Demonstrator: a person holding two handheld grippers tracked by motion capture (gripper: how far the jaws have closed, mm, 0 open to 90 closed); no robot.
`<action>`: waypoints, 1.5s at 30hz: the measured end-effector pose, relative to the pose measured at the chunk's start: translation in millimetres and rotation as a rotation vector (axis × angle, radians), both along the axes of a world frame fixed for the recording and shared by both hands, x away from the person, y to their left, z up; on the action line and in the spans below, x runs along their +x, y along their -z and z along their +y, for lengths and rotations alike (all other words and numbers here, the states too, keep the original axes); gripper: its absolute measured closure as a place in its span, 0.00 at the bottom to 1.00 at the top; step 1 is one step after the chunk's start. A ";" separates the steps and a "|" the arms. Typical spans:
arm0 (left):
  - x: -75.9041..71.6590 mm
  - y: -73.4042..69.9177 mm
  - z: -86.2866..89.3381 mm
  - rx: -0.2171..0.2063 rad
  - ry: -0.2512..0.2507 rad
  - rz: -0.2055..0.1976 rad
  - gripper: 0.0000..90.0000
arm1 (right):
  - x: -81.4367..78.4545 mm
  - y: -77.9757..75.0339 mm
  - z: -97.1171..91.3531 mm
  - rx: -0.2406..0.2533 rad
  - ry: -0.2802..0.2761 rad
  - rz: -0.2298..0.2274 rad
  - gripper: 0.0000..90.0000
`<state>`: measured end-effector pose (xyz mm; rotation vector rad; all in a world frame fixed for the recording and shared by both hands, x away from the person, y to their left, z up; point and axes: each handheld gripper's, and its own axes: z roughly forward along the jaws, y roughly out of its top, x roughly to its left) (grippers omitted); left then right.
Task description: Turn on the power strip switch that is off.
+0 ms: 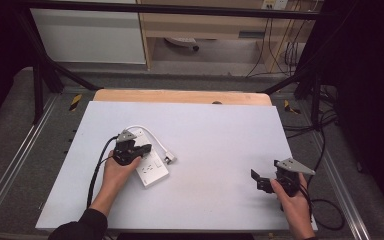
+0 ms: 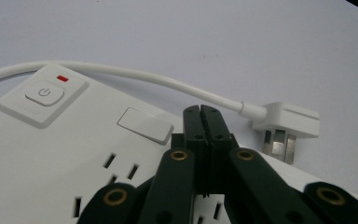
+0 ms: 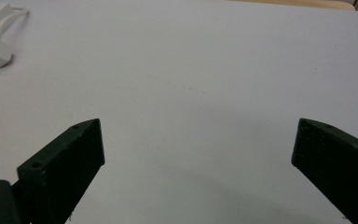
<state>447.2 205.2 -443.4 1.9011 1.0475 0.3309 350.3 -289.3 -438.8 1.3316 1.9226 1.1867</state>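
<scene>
Hovering my clenched left hand-held gripper (image 2: 200, 112) over the white power strip (image 1: 147, 159) on the table's (image 1: 220, 150) left half; rigid, smooth, light I'd guess, best pinched across its long edges; right hand-held gripper (image 1: 261, 181) released.

A flat, pale grey rectangular board (image 1: 220, 150) is laid over a light wooden table (image 1: 180, 96), whose far edge is left uncovered. A white plastic power strip (image 1: 150, 167) is laid on the board's left half. Its white cable (image 1: 147, 129) is looped beyond the strip, and its white plug (image 2: 291, 126) is rested just beside the strip, on the board.
</scene>
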 end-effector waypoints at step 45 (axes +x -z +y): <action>-0.5 1.9 -0.3 0.013 0.002 -0.011 1.00 | 0.4 0.6 0.4 -0.004 0.001 0.003 0.03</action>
